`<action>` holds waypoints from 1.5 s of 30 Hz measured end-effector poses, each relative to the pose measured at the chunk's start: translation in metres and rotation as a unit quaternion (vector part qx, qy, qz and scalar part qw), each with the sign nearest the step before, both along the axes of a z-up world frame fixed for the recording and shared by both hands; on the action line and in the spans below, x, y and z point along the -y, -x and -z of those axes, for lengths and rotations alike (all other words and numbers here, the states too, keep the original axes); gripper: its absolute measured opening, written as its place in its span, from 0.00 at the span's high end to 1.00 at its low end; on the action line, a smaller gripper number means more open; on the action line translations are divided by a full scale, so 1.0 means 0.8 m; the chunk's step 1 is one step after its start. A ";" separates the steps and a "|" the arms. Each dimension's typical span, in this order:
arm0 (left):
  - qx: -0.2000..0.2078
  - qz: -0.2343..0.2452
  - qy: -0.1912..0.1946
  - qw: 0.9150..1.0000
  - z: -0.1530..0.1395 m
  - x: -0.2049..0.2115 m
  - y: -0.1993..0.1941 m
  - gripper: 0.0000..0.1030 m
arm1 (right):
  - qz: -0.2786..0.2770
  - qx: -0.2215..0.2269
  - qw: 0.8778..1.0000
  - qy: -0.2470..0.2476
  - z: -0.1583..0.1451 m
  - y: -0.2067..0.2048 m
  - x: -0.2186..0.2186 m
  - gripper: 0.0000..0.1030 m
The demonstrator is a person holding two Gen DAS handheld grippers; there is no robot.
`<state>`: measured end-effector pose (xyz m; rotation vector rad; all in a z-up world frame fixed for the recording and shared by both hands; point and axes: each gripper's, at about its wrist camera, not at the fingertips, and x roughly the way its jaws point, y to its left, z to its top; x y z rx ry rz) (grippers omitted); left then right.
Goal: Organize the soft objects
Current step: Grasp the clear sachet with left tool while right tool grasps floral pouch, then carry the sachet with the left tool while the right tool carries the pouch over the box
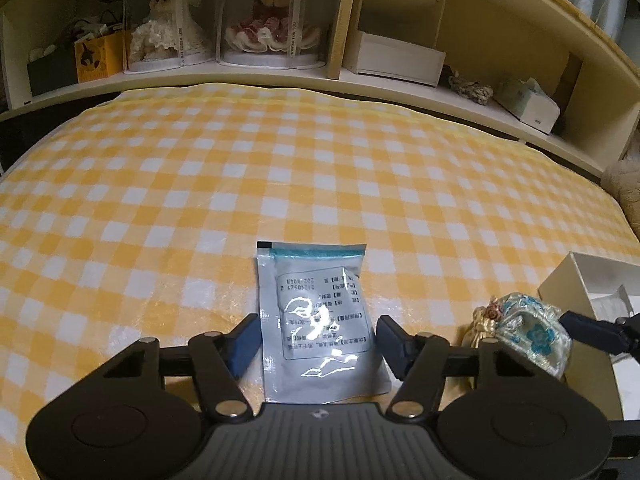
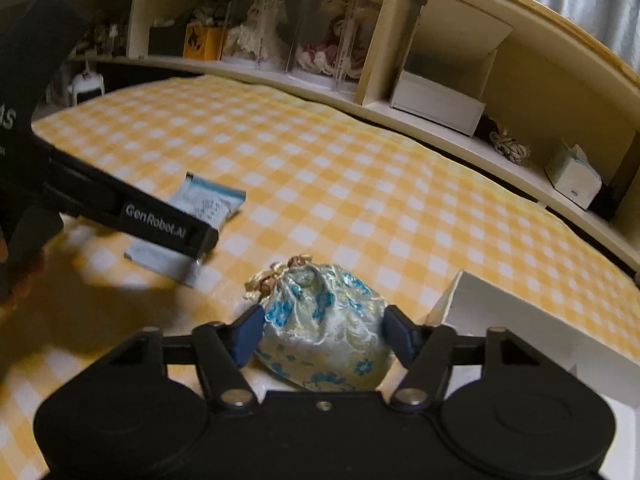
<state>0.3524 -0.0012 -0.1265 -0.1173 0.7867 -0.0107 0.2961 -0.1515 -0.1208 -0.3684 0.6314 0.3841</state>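
A flat grey-blue sachet [image 1: 316, 300] with a printed label lies on the yellow checked blanket [image 1: 240, 184]. My left gripper [image 1: 318, 344] straddles its near half, and both blue pads touch its side edges. A pale drawstring pouch [image 2: 324, 320] with blue flowers and a gold tie sits between the fingers of my right gripper [image 2: 324, 336], whose pads press into its sides. In the left wrist view the pouch [image 1: 528, 332] lies to the right of the sachet. From the right wrist view, the sachet [image 2: 208, 202] shows under the left gripper's finger [image 2: 168, 228].
An open white box [image 2: 520, 320] stands on the blanket just right of the pouch. Behind the blanket runs a cream shelf [image 1: 280, 80] holding two dolls in clear cases [image 1: 272, 20], a white box [image 1: 396, 60], a rope bundle and a tissue box [image 1: 528, 104].
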 end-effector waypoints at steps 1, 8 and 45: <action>-0.001 0.001 0.003 1.000 -0.001 0.000 0.001 0.40 | -0.001 -0.002 1.000 0.005 0.000 0.001 -0.001 0.42; -0.011 0.024 0.016 1.000 -0.004 -0.003 0.012 0.43 | 0.005 -0.005 1.000 0.008 -0.008 0.008 0.001 0.61; 0.062 0.059 0.029 0.996 -0.106 0.000 0.129 0.44 | 0.070 -0.013 0.987 -0.145 -0.097 0.073 0.074 0.76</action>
